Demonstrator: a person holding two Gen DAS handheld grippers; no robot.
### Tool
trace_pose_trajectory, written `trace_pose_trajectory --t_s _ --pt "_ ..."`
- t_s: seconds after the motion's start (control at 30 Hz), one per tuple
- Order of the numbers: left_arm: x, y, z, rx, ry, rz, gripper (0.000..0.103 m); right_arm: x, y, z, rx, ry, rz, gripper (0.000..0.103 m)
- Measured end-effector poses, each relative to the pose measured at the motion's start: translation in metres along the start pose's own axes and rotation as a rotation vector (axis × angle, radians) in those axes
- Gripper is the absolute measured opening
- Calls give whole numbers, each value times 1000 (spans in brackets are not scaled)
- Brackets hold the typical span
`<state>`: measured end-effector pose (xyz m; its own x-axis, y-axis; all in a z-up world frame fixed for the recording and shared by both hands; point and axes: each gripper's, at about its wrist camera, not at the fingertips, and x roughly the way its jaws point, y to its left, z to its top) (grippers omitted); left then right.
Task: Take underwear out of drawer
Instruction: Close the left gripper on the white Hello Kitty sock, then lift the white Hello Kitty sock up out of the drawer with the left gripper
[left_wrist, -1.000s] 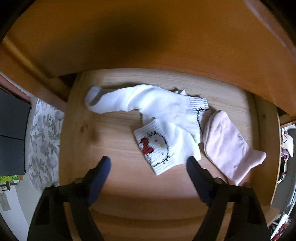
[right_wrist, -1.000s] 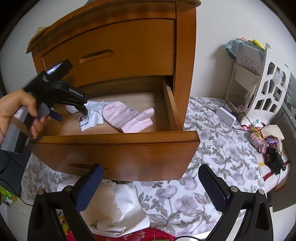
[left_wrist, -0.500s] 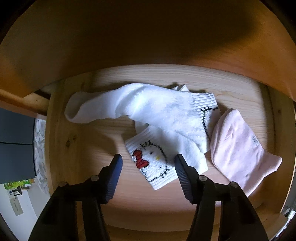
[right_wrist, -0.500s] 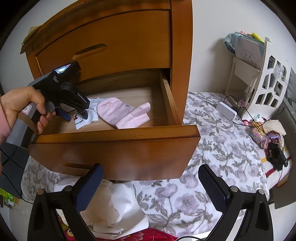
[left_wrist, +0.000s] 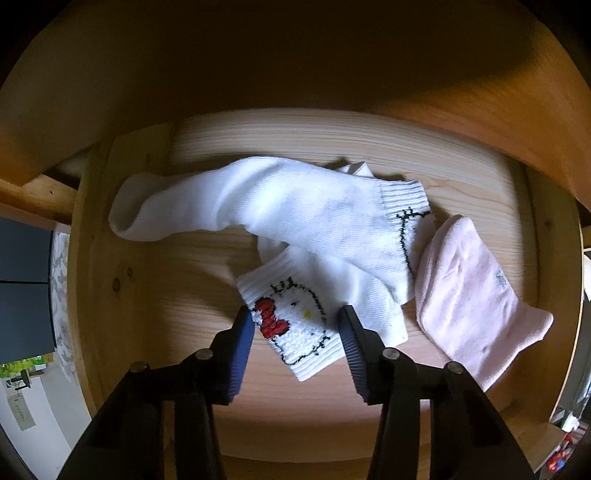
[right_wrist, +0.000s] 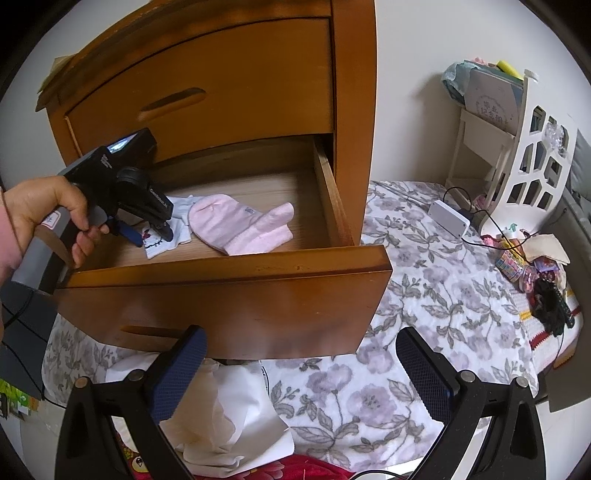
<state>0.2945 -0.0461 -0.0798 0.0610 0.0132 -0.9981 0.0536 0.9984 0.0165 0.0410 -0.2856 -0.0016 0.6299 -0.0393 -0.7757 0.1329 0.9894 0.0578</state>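
Observation:
The open wooden drawer (right_wrist: 229, 291) holds a white sock with a cat face and red bow (left_wrist: 295, 321), a second long white sock (left_wrist: 277, 199) lying across it, and a pink sock (left_wrist: 469, 295) to the right. My left gripper (left_wrist: 295, 317) points straight down over the cat-face cuff. Its jaws are closing, with the cuff between the fingers, and I see no firm pinch. In the right wrist view a hand holds the left gripper (right_wrist: 155, 236) inside the drawer beside the pink sock (right_wrist: 240, 225). My right gripper (right_wrist: 299, 339) stands open in front of the drawer front, holding nothing.
The upper drawer (right_wrist: 207, 88) of the nightstand is closed. White cloth (right_wrist: 229, 417) lies under the open drawer on a floral sheet (right_wrist: 424, 295). A white box with a cable (right_wrist: 448, 218), a white rack (right_wrist: 517, 147) and small clutter (right_wrist: 535, 273) sit at the right.
My left gripper has sunk into the drawer towards the cat-face sock, and its jaws have narrowed around the cuff. The right gripper has stayed put.

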Motion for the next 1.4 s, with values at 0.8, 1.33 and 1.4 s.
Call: trace_pose_trajectory --t_s 0.8,1.33,1.4 --pt "-25 32 -40 -37 -80 -73 15 -23 8 -1 -12 -40 -9 103" --pt "-117 58 -126 -108 -381 -290 15 -53 21 -5 -35 -90 -7 103" --pt "-125 57 -133 -116 -419 -309 15 -57 24 -6 -42 -96 -4 103"
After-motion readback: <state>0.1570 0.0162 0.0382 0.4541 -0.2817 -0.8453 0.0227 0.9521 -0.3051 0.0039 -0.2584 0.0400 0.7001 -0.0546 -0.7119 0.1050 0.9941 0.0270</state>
